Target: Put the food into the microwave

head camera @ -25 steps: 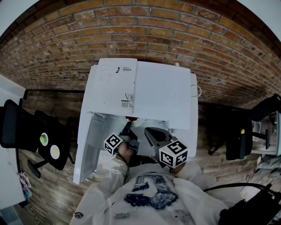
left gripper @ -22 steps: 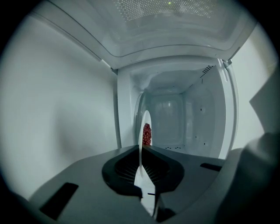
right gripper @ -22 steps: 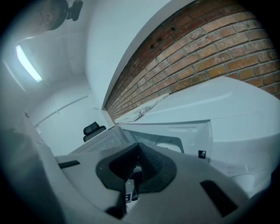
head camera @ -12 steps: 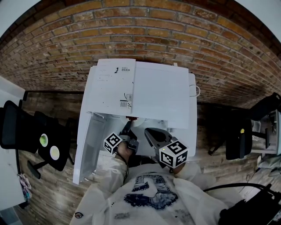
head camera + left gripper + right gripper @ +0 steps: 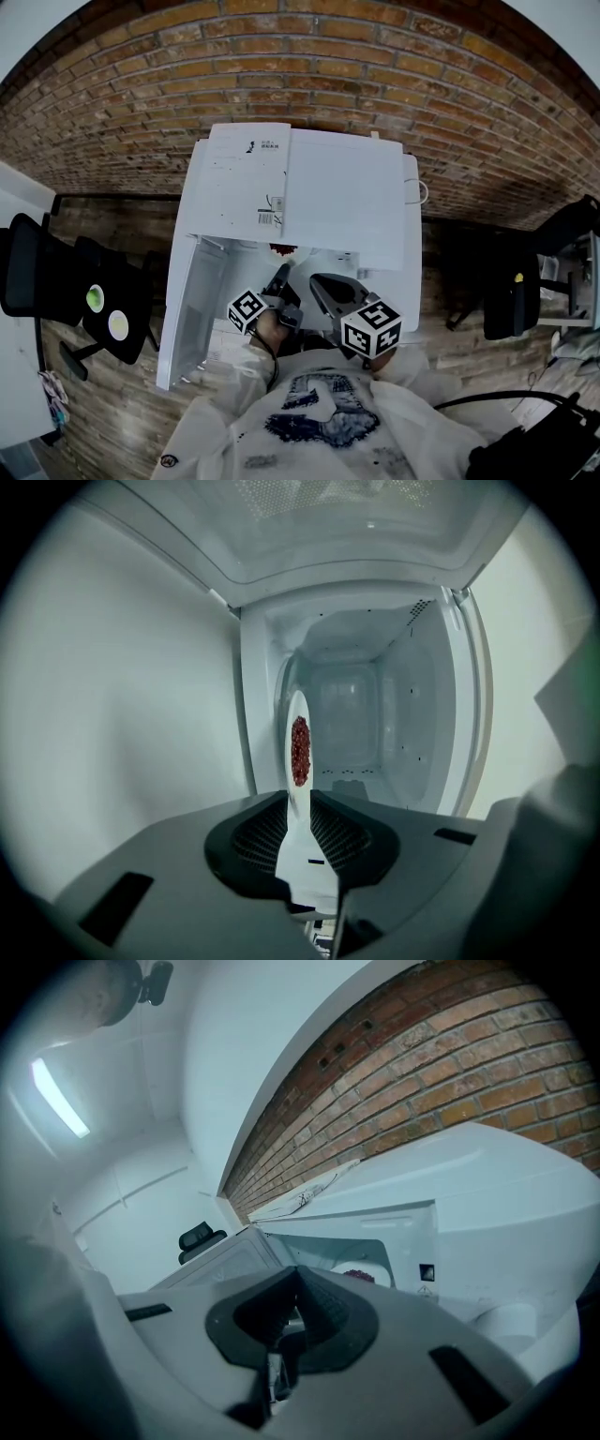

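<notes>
**Plate at the microwave's mouth**

The left gripper (image 5: pixel 302 832) clamps the rim of a thin white plate (image 5: pixel 298 799) of red food (image 5: pixel 300 750), just outside the open white microwave (image 5: pixel 412 714). The plate is stiff, probably light and breakable. The right gripper (image 5: pixel 296 1297) is pinched closed and empty.

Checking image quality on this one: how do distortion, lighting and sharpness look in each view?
Head view: strong fisheye, the brick wall bows into an arc, otherwise sharp. Left gripper view: microwave cavity evenly lit, plate of food crisp, corners black. Right gripper view: ceiling light glares, corners dark.
</notes>
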### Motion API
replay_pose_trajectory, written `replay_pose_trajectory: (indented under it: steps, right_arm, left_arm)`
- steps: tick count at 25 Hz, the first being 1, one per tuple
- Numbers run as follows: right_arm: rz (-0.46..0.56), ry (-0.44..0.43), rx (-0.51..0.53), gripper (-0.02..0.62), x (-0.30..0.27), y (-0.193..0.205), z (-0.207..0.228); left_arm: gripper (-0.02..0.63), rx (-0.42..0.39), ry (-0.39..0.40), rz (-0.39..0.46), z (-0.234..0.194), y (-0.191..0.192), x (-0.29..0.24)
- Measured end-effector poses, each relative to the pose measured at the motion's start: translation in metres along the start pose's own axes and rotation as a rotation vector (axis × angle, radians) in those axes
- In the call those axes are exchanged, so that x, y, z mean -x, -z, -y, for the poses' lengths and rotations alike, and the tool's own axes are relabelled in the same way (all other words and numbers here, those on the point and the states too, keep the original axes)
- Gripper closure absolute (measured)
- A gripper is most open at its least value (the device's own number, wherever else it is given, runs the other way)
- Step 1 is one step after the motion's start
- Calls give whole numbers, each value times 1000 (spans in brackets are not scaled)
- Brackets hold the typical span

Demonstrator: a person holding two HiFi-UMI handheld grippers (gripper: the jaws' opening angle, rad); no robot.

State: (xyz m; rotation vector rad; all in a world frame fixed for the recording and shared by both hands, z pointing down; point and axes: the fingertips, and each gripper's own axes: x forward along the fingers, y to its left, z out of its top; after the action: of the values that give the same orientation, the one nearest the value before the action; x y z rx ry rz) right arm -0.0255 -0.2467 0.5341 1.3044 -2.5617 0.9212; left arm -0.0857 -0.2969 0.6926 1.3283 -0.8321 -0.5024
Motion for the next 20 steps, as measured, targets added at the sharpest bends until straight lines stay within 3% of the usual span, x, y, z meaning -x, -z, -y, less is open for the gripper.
replay_pose_trajectory:
  steps: [6, 12, 20]
  right_arm:
    - [10, 17, -1, 581, 6, 3, 2]
    - [13, 35, -10, 581, 12, 5, 6]
    - [11, 44, -17, 581, 12, 6, 9]
  left_arm:
    - [544, 15, 5, -32, -4, 18, -5]
    - [581, 17, 1, -38, -5, 18, -8]
    - [583, 24, 1, -29, -6, 14, -11]
